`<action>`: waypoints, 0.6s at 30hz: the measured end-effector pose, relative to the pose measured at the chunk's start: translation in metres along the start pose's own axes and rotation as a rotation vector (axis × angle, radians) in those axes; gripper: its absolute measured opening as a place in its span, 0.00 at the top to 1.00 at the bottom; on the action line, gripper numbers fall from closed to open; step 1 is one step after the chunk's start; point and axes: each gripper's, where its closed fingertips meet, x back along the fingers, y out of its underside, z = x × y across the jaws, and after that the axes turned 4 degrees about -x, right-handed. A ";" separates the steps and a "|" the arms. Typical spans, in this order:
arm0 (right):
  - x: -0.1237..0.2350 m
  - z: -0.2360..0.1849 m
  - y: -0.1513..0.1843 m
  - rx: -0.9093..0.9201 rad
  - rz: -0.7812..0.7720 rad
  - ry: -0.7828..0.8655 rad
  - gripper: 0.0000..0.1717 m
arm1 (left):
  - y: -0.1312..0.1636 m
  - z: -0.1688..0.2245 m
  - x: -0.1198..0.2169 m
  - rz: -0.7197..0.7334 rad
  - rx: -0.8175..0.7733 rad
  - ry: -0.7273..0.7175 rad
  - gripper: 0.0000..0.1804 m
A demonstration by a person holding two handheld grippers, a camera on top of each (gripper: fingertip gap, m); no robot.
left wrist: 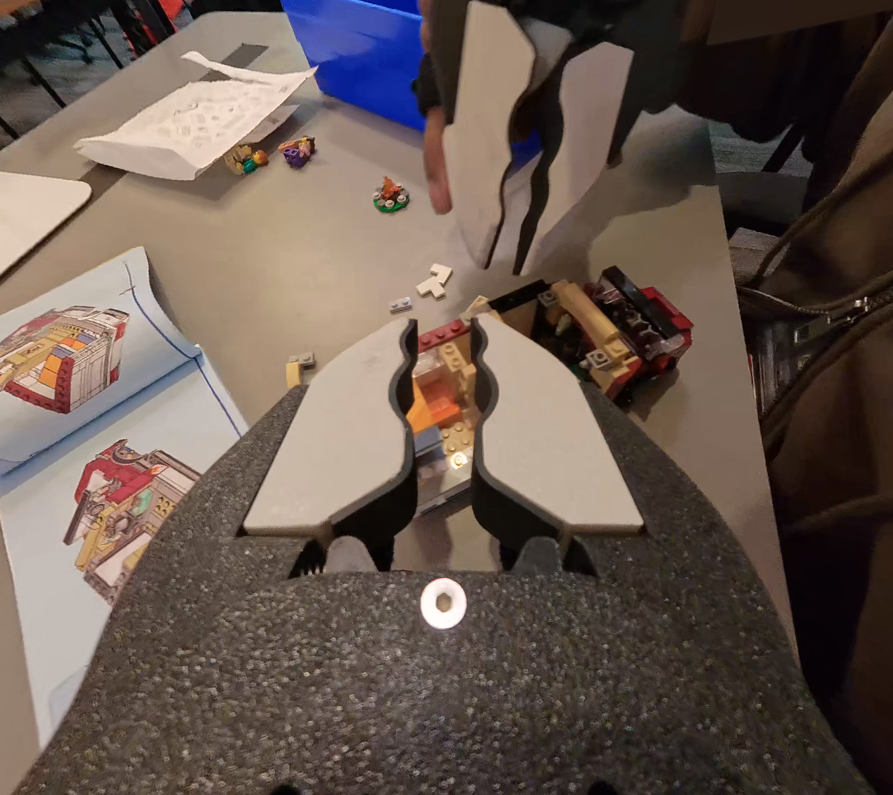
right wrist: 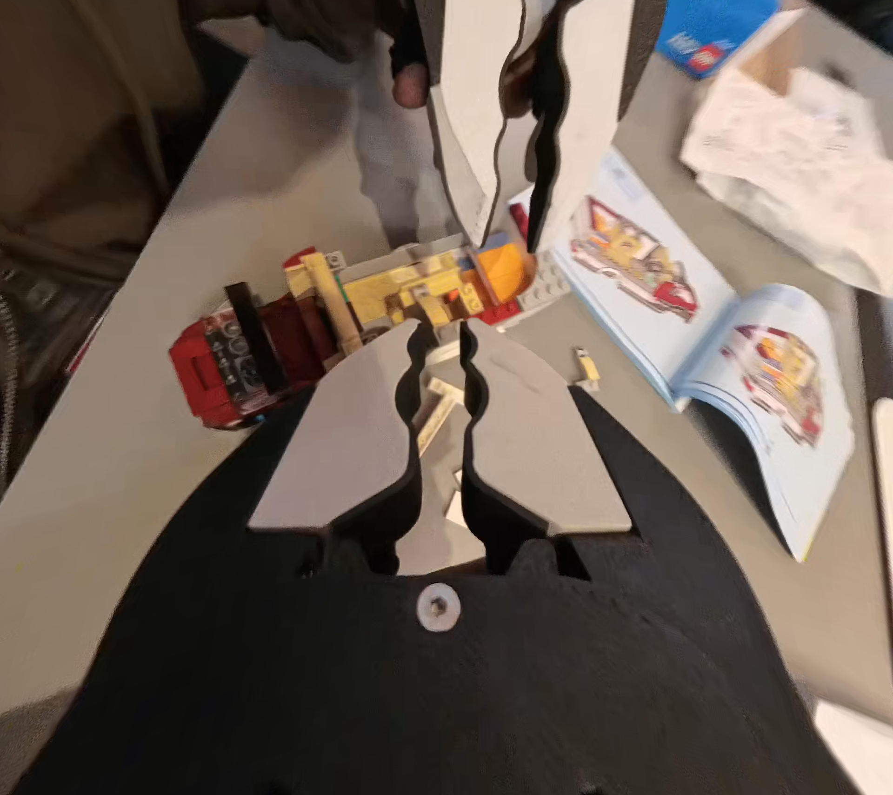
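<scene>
Grey table [left wrist: 290, 240] bears one brick model [left wrist: 604, 337], two hand-held grippers.

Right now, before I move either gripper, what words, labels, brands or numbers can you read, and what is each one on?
Nothing can be quoted reliably.
White paper bag: faint printed drawings and a small label, too small to read.
Blue box: a logo patch and print, blurred.
Open instruction booklet: coloured build pictures, no legible words.
Dark printed strip on the red end of the brick model: symbols, blurred.
</scene>
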 end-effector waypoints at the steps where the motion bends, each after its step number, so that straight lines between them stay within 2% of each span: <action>1: -0.004 -0.002 0.000 0.016 -0.036 -0.047 0.93 | 0.001 0.004 0.000 0.011 -0.005 -0.018 0.89; 9: -0.026 -0.005 0.010 0.125 -0.248 -0.212 0.94 | 0.018 0.022 -0.005 0.015 0.009 -0.047 0.90; 18: -0.027 -0.006 0.011 0.156 -0.316 -0.261 0.95 | 0.022 0.026 -0.013 0.013 -0.045 -0.031 0.91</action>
